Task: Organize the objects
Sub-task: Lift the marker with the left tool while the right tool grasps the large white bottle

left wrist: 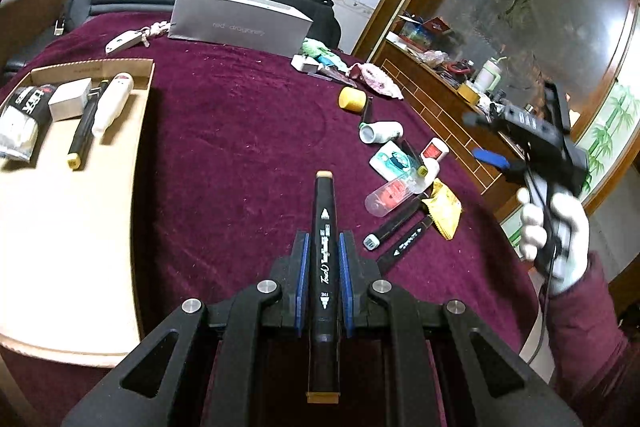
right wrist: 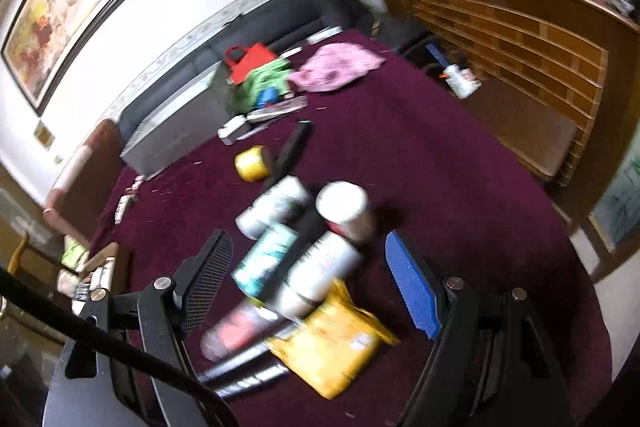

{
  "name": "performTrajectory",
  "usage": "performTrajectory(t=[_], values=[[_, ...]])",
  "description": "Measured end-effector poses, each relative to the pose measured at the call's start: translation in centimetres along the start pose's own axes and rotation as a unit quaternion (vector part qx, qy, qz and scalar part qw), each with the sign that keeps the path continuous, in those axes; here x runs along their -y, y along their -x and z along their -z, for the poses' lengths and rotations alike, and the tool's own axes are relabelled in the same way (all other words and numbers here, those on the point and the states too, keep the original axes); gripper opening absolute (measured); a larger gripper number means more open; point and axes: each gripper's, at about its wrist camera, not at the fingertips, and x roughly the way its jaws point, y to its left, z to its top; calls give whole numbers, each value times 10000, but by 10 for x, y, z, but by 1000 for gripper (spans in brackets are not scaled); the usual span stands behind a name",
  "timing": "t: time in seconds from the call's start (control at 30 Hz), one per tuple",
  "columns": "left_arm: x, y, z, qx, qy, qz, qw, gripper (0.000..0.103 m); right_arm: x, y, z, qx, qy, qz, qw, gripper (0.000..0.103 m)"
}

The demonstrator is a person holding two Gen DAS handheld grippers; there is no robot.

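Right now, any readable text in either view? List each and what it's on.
"red dragonfly": grey box, printed upside down.
"Touch": black marker clamped in the left gripper; its smaller print is too small to read.
Black-and-white packet in the cardboard tray: large letters, not legible.
Bottle labels, right wrist view: blurred.

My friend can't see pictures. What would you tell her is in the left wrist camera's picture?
The left gripper is shut on a black marker above a dark red tablecloth. To the left, a cardboard tray holds another marker and a few small items; to the right lies a pile of bottles, with the right gripper open in a gloved hand.
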Motion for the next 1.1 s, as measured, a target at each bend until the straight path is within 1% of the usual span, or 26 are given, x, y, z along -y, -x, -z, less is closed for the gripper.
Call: performTrajectory(t=[0.1,0.13,0.17,0.23,0.33,0.37,0.47,0.53,0.6,0.67,0.7,0.73,0.77,0.87,0.93,0.97,1.03,1.1], values=[[-1,1,2,31,16,26,10000,11,-16,-30,-11,-526,-223,-564,9968,79],[-1,1,2,43,-1,23,10000,11,-22,-46,-13,-798,-302,-681,9940,79],[-1,1,2,46,-28,23,10000,11,-25,-58,-14,-955,-362,-688,9924,79],[-1,-1,4,26,-75,-45,10000,11,-33,-84,-17,-1153,-376,-421,9917,79],[3,-9,7,-84,-258,-256,9993,11,-46,-114,-23,-1240,-212,9,9921,79],[5,-12,7,-110,-324,-324,9989,11,-49,-123,-24,-1299,-107,211,9912,79],[12,-17,9,-187,-489,-285,9982,12,-55,-141,-28,-1488,-5,841,9853,79],[14,-20,10,-222,-541,-304,9978,12,-58,-149,-29,-1585,40,1034,9819,77],[12,-23,12,-275,-484,-330,9979,12,-59,-159,-28,-1698,77,1153,9787,68],[8,-25,13,-346,-399,-410,9978,12,-58,-169,-27,-1809,-3,1184,9763,43],[6,-26,14,-377,-375,-450,9976,12,-56,-173,-27,-1823,-80,1207,9758,42],[5,-26,15,-409,-356,-483,9974,13,-56,-171,-28,-1697,-77,1212,9780,37],[5,-27,16,-449,-342,-531,9970,13,-55,-173,-28,-1702,-33,1247,9775,34],[7,-30,18,-491,-407,-652,9958,14,-52,-167,-24,-1650,7,1146,9796,33],[9,-36,18,-566,-503,-792,9940,15,-49,-162,-21,-1718,-69,902,9810,33],[12,-40,19,-631,-575,-861,9926,20,-47,-157,-18,-1776,-142,714,9814,33],[18,-49,19,-798,-740,-1015,9889,28,-47,-147,-12,-1816,-170,468,9821,33],[29,-57,19,-924,-1044,-1233,9825,38,-51,-134,-4,-1803,-93,198,9834,33]])
